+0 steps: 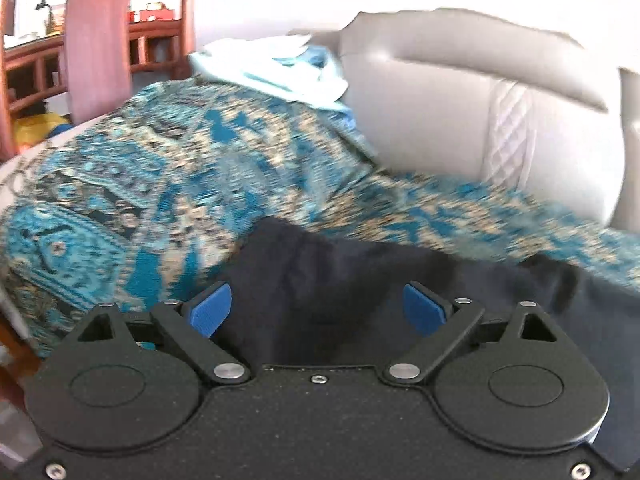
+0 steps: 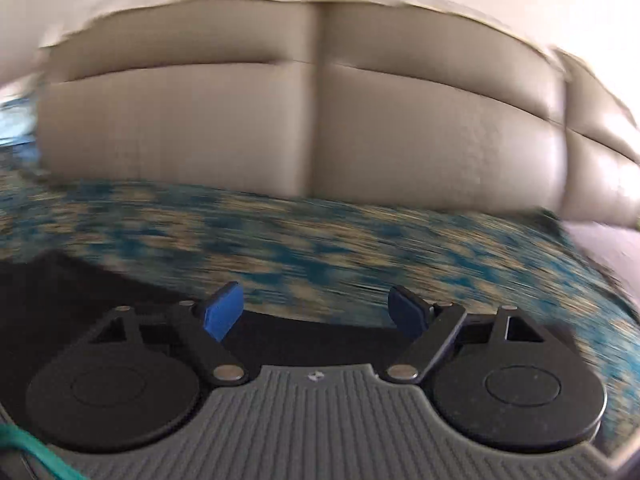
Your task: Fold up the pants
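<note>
Dark navy pants (image 1: 360, 272) lie on a blue and beige patterned cover (image 1: 160, 184) on a sofa seat. In the left wrist view my left gripper (image 1: 318, 308) is open, its blue pads wide apart just above the pants fabric, holding nothing. In the right wrist view my right gripper (image 2: 316, 310) is open too, over the edge of the pants (image 2: 80, 284), which fill the lower left; the patterned cover (image 2: 360, 248) lies ahead. Both views are motion-blurred.
Beige leather sofa back cushions (image 2: 320, 128) rise behind the seat, and they also show in the left wrist view (image 1: 460, 100). A light blue and white cloth pile (image 1: 276, 68) lies on the far end. Wooden furniture (image 1: 92, 40) stands at the far left.
</note>
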A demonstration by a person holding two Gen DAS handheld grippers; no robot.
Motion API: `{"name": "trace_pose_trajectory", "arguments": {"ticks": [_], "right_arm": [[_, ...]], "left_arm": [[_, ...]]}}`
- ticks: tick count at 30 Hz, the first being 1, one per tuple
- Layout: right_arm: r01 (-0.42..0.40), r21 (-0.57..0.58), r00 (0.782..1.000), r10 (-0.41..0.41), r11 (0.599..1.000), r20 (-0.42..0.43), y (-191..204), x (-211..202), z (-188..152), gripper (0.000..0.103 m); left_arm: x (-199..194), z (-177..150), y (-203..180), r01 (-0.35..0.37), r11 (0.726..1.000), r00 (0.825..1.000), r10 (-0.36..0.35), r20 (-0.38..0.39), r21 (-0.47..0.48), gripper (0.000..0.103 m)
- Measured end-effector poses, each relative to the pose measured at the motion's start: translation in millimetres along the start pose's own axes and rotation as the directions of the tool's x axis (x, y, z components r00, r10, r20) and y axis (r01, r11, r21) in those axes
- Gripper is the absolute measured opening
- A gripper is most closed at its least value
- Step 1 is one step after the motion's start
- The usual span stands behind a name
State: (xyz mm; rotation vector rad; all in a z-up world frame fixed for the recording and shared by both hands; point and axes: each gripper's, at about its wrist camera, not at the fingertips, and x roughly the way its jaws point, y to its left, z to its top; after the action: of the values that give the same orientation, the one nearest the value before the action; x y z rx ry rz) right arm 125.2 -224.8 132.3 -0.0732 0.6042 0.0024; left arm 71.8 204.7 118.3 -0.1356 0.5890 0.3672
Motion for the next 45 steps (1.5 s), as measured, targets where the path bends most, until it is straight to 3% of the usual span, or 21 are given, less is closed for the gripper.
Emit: {"name": "trace_pose_trajectory", "arguments": {"ticks": [2,4,6,10,14,18,20,28,37,45], "right_arm": [[-0.042,-0.024,0.999,0.042,0.999,0.012,31.1,2.8,-1.3,0.089],[-0.089,-0.037,0.996,0.09,0.995,0.019,58.1,6.7,-3.3,0.089],[-0.135,-0.031,0.991,0.135,0.99,0.022,80.6,9.3,-6.3,0.089],[-0.221,-0.033,0.975,0.222,0.975,0.035,124.3,7.0,-18.1,0.087],[-0.29,-0.043,0.955,0.292,0.956,0.053,156.7,-4.7,-31.2,0.081],[-0.323,-0.068,0.944,0.326,0.944,0.043,186.4,-7.6,-39.7,0.069],[-0.331,-0.092,0.941,0.335,0.939,0.035,202.0,-5.8,-42.2,0.061],[-0.366,-0.131,0.931,0.365,0.922,-0.027,249.1,9.6,-46.5,0.053],[-0.335,-0.155,0.942,0.327,0.929,-0.074,278.0,43.4,-42.7,0.054],[-0.263,-0.155,0.965,0.258,0.952,-0.055,288.7,66.3,-29.6,0.059]], "left_arm": [[-1.3,-4.3,-8.0,0.044,0.999,0.999,-0.044,0.0,0.016,0.064],[3.7,-9.3,-14.8,0.071,0.997,0.997,-0.071,-0.014,0.034,0.048],[6.6,-15.7,-21.1,0.109,0.993,0.994,-0.109,-0.018,0.042,0.042],[16.7,-28.4,-27.3,0.157,0.986,0.988,-0.158,0.001,0.06,0.04],[33.8,-34.0,-21.9,0.13,0.989,0.991,-0.131,0.006,0.072,0.04],[57.6,-39.6,-7.2,0.085,0.996,0.993,-0.083,-0.085,0.023,0.042],[69.9,-40.6,0.6,0.054,0.998,0.989,-0.055,-0.136,-0.014,0.05],[77.2,-40.2,29.1,0.064,0.992,0.985,-0.08,-0.153,-0.106,0.052],[76.1,-38.9,33.0,0.072,0.991,0.984,-0.09,-0.154,-0.116,0.052],[76.5,-37.8,44.0,0.082,0.983,0.98,-0.11,-0.163,-0.166,0.049]]}}
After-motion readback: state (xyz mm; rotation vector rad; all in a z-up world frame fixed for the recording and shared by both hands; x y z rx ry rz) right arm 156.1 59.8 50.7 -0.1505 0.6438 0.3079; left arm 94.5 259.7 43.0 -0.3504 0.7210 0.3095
